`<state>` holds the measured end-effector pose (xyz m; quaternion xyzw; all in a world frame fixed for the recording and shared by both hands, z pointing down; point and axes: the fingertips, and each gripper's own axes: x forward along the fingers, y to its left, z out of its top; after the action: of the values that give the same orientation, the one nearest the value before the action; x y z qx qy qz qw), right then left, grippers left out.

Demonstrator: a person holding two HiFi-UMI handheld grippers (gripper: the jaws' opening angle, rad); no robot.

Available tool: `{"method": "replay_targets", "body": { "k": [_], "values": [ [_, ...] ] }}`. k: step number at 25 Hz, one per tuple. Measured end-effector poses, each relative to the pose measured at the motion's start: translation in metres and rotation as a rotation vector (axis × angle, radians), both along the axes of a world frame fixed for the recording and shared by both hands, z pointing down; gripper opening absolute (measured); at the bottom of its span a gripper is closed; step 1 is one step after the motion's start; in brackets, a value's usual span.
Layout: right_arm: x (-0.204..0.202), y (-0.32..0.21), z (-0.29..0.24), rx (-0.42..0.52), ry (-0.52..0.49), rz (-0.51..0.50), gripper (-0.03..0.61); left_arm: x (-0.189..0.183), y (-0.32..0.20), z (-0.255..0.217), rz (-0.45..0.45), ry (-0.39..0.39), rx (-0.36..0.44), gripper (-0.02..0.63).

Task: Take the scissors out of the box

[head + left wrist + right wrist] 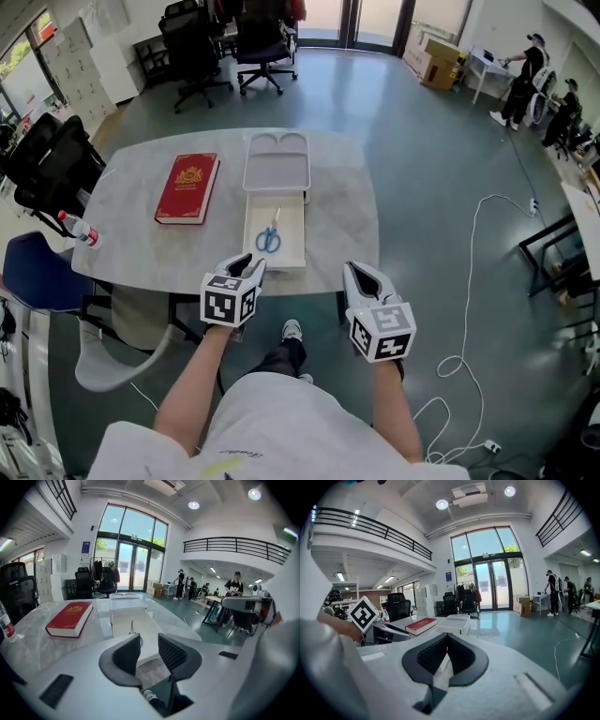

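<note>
Scissors (269, 235): one pair, with blue handles and pale blades. They lie flat inside the open white box (295, 230), handles toward the near edge of the tabletop (141, 258), blades toward the far edge.

Head view, count:
- one box, at the middle of the near edge
- one grey lid (277, 161), at the box's far end
- one red book (187, 187), left of the lid
- one bottle (79, 231), at the left edge
- two grippers

The left gripper (251, 264) sits over the box's near-left corner, just short of the handles. The right gripper (354, 273) hangs off the near edge, right of the box and apart from it. Nothing covers the scissors. Off the table, black office chairs (260, 42) stand beyond the far edge and a blue chair (33, 272) stands by the left edge.

Left gripper view: the jaws stand apart with nothing between them. Just past them is the box. Inside it one blade shows, and part of a blue handle is cut off by the left jaw. The book lies to the left and the lid is beyond the box.

Right gripper view: the jaw tips meet and nothing is held. The left gripper and its marker cube show at the left. The book and the lid are farther along the tabletop.
</note>
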<state>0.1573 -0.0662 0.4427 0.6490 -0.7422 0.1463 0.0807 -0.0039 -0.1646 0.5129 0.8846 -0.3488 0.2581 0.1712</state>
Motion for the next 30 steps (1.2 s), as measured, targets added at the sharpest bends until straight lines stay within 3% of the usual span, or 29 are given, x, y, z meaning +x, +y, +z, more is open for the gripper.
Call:
{"method": "replay_targets", "body": {
  "k": [13,24,30],
  "values": [
    [0.036,-0.093,0.013,-0.049,0.021,-0.062,0.005,0.03,-0.063,0.057,-0.006,-0.087,-0.123,0.1],
    [0.072,-0.161,0.015,-0.082,0.018,-0.043,0.006,0.048,-0.097,0.093,0.043,-0.205,-0.229,0.11],
    [0.089,-0.187,0.013,-0.075,0.007,-0.02,0.005,0.055,-0.105,0.105,0.078,-0.266,-0.239,0.12]
  ]
}}
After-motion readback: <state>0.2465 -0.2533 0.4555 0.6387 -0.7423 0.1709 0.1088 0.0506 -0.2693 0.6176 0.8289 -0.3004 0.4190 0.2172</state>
